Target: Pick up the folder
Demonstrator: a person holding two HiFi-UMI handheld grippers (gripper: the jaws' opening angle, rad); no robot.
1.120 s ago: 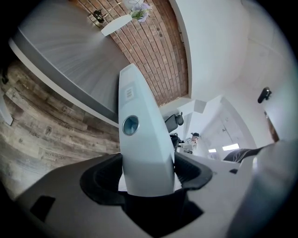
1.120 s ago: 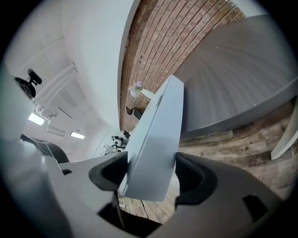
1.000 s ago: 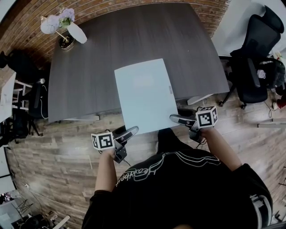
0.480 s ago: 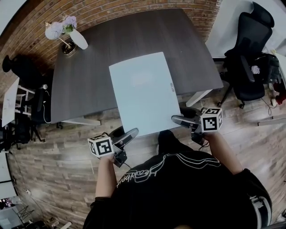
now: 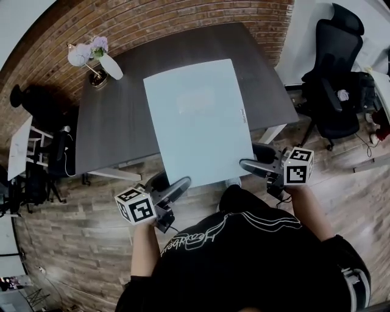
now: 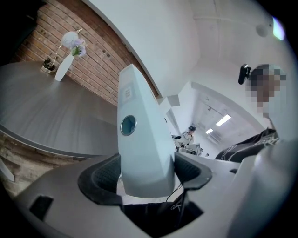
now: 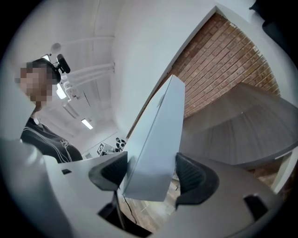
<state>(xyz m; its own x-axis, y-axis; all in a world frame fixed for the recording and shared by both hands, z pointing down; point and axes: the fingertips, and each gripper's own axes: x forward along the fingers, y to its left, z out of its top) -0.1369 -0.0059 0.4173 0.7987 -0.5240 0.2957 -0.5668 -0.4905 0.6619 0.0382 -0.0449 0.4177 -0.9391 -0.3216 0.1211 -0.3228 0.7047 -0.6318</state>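
Clamping the folder (image 5: 195, 122) at its near corners — left claw (image 5: 181, 183), right claw (image 5: 247, 164) — forearms angled forward.

Dark wood-grain counter (image 5: 116, 122) backs onto a brick wall (image 5: 152, 18), white vase (image 5: 112, 66) of pale flowers (image 5: 85, 52) near its far-left corner, black office chair (image 5: 332, 79) off the right end, plank floor (image 5: 79, 231) below.

Top: black short-sleeved shirt (image 5: 244, 262), white outline lettering across the chest.
Left gripper (image 5: 183, 183): grey plastic jaws, black ribbed pads (image 6: 100, 179), white cube (image 5: 135, 205) with black square markers.
Right gripper (image 5: 247, 164): same grey shell, black ribbed pads (image 7: 195, 175), matching marker cube (image 5: 298, 166).
Cable (image 7: 125, 207): thin, black.
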